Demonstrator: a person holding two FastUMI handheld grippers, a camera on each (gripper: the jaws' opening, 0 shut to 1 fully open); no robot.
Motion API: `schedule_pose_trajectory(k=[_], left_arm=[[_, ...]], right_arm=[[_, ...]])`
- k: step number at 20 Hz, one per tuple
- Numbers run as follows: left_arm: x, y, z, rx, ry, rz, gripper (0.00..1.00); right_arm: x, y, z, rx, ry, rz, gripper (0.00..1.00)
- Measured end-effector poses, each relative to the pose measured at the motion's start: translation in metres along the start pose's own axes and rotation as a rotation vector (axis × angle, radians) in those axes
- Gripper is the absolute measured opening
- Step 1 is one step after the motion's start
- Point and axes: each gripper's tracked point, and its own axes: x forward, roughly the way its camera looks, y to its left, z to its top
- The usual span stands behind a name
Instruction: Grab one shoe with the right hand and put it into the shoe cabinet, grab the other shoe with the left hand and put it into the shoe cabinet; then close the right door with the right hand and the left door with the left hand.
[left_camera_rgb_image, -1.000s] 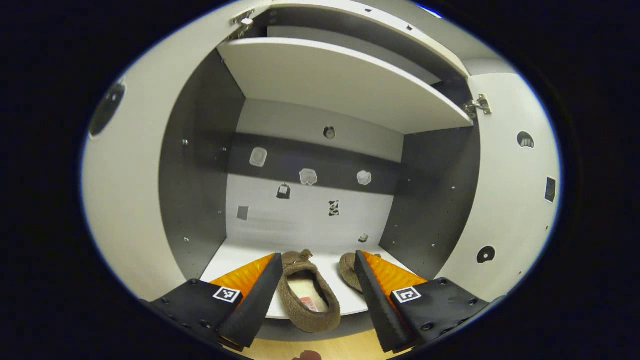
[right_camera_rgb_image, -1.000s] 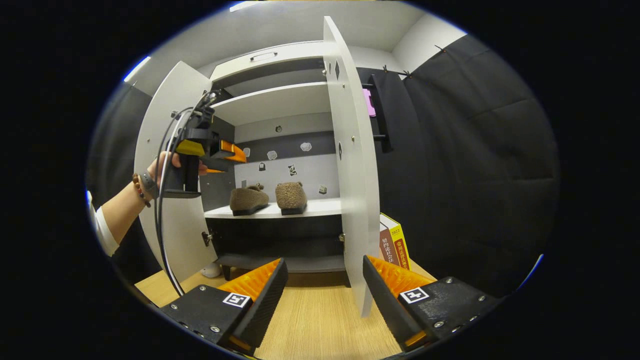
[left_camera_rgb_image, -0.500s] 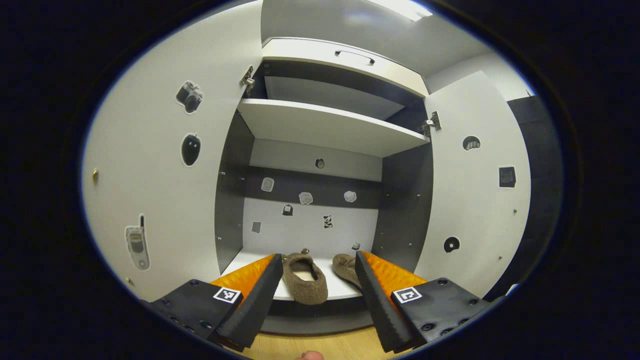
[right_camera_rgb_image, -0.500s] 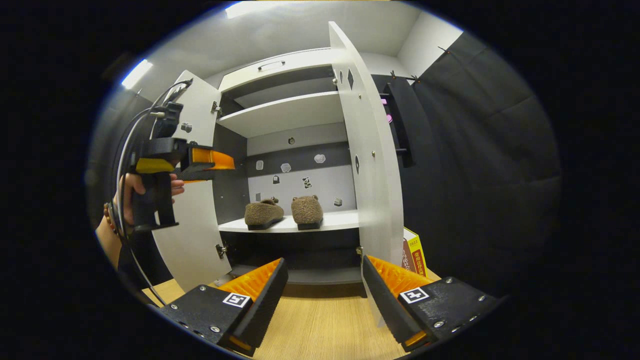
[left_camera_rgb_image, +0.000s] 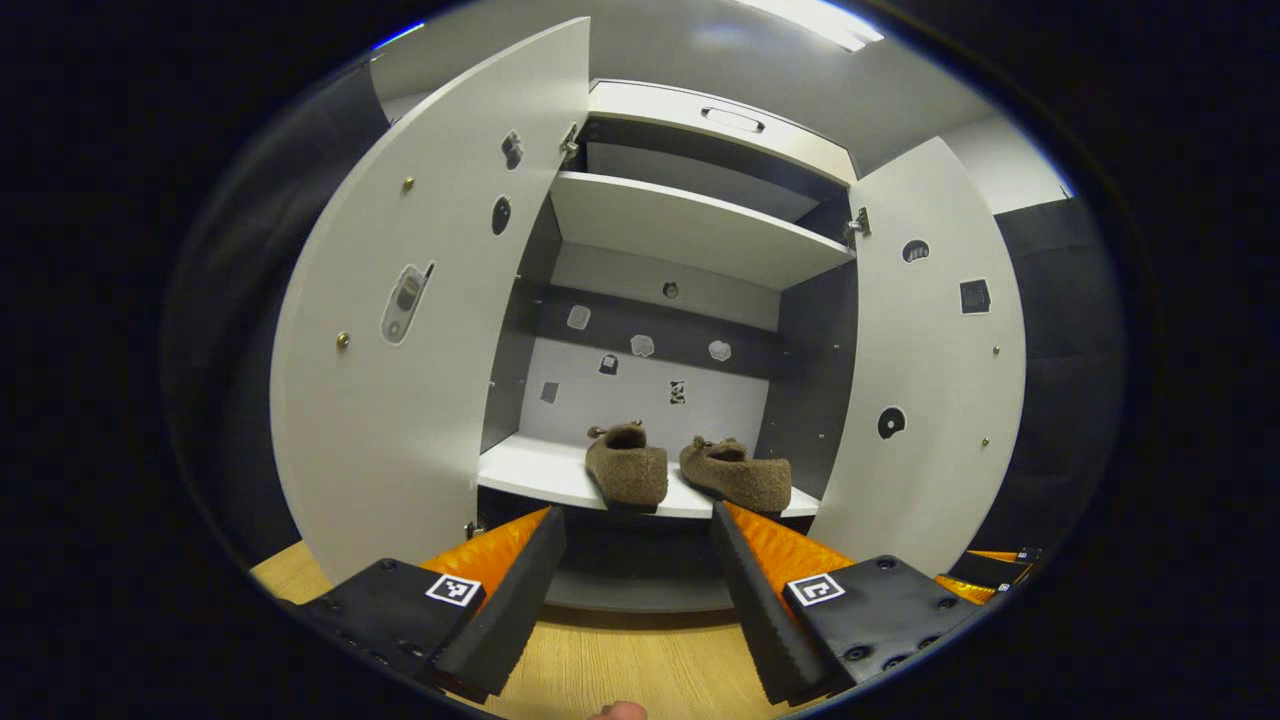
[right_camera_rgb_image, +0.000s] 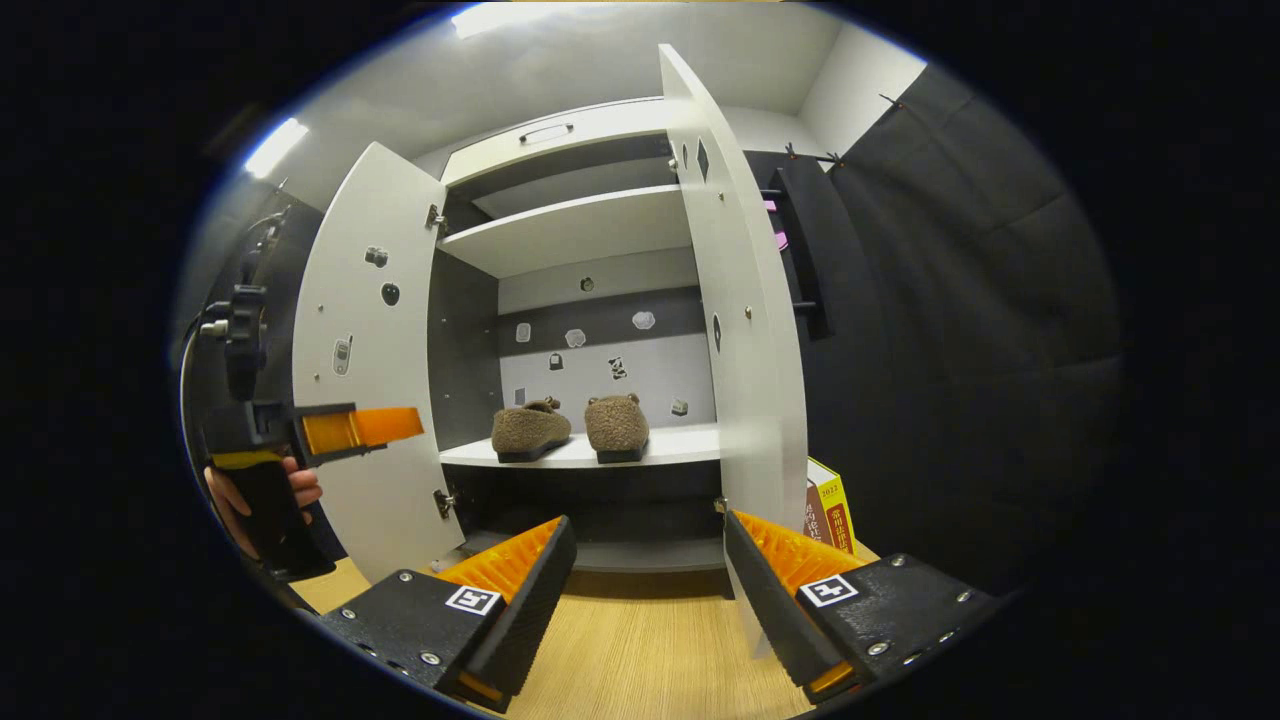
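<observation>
Left gripper (left_camera_rgb_image: 630, 590): nearest the camera in the left gripper view, fingers spread wide with nothing between them, held in front of the cabinet over the wooden floor (left_camera_rgb_image: 620, 675).
Right gripper (right_camera_rgb_image: 645, 600): likewise released and empty in the right gripper view, low over the floor, its fingers pointing at the foot of the right door (right_camera_rgb_image: 745, 330).
Person's hand (right_camera_rgb_image: 290, 490): at the left edge of the right gripper view, holding the left gripper beside the left door (right_camera_rgb_image: 375, 370).
Doors: both stand wide open; the right door is seen nearly edge-on from the right gripper.
Shoes: the left shoe (left_camera_rgb_image: 628, 467) and the right shoe (left_camera_rgb_image: 737, 475) sit side by side, apart, on the middle shelf (left_camera_rgb_image: 530, 475) of the shoe cabinet (left_camera_rgb_image: 690, 300).
Task progress: both shoes look stowed, so that part reads as done; what is left is closing the right door, then the left.
Writing: small stickers dot the doors and back panel, too small to read; the book (right_camera_rgb_image: 830, 505) leaning behind the right door carries print I cannot make out reliably.
</observation>
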Motion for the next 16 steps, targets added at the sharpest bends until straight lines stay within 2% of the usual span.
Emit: schedule_pose_trajectory(k=[4, 5, 6, 7, 9, 10, 11, 13, 16], left_arm=[[-0.020, 0.019, -0.013, -0.007, -0.012, 0.050, 0.95], [-0.021, 0.024, -0.015, 0.006, -0.014, 0.064, 0.92], [-0.024, 0.029, -0.016, 0.021, -0.014, 0.079, 0.92], [-0.025, 0.033, -0.015, 0.033, -0.018, 0.093, 0.96], [-0.027, 0.036, -0.015, 0.026, -0.020, 0.101, 0.95], [-0.028, 0.038, -0.016, 0.023, -0.018, 0.105, 0.99], [-0.027, 0.041, -0.017, 0.025, -0.015, 0.107, 0.95], [-0.027, 0.047, -0.016, 0.047, -0.019, 0.121, 0.96], [-0.028, 0.053, -0.012, 0.076, -0.029, 0.136, 0.95]], right_arm=[[0.000, 0.002, -0.003, 0.000, 0.008, 0.002, 0.93], [0.000, 0.002, -0.002, 0.000, 0.007, 0.005, 0.93], [0.000, 0.003, 0.001, -0.002, 0.002, 0.010, 0.93], [0.001, 0.002, 0.003, -0.009, -0.004, 0.011, 0.93], [0.004, -0.008, 0.005, -0.017, -0.005, -0.009, 0.93], [0.003, -0.011, 0.009, -0.013, -0.010, -0.014, 0.93], [0.002, -0.015, 0.015, -0.008, -0.024, -0.019, 0.93], [-0.003, -0.029, 0.025, -0.003, -0.040, -0.028, 0.93], [-0.013, -0.070, 0.053, -0.035, -0.061, -0.095, 0.93]])
